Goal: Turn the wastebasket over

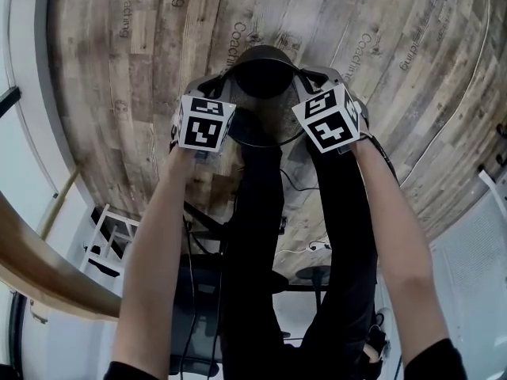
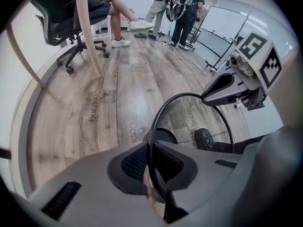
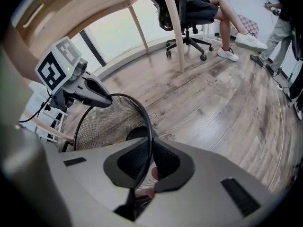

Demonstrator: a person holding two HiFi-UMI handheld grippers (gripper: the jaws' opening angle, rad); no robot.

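Note:
A black wire-mesh wastebasket (image 1: 263, 74) stands upright on the wood floor, its mouth facing up. My left gripper (image 1: 215, 83) is shut on the left side of the thin round rim, and my right gripper (image 1: 315, 80) is shut on the right side. In the left gripper view the rim (image 2: 156, 117) runs between the dark pads of my left gripper (image 2: 150, 164), with the mesh wall (image 2: 189, 122) beyond and the right gripper's tip on the far side. In the right gripper view my right gripper (image 3: 150, 161) pinches the rim (image 3: 149, 126) the same way.
A wooden table edge (image 1: 47, 267) and its leg (image 2: 90, 41) stand to the left. A seated person's office chair (image 2: 66, 22) is behind it. Two people stand at the back (image 2: 182, 8). A white rack (image 1: 111, 236) and a floor cable (image 1: 463, 101) lie nearby.

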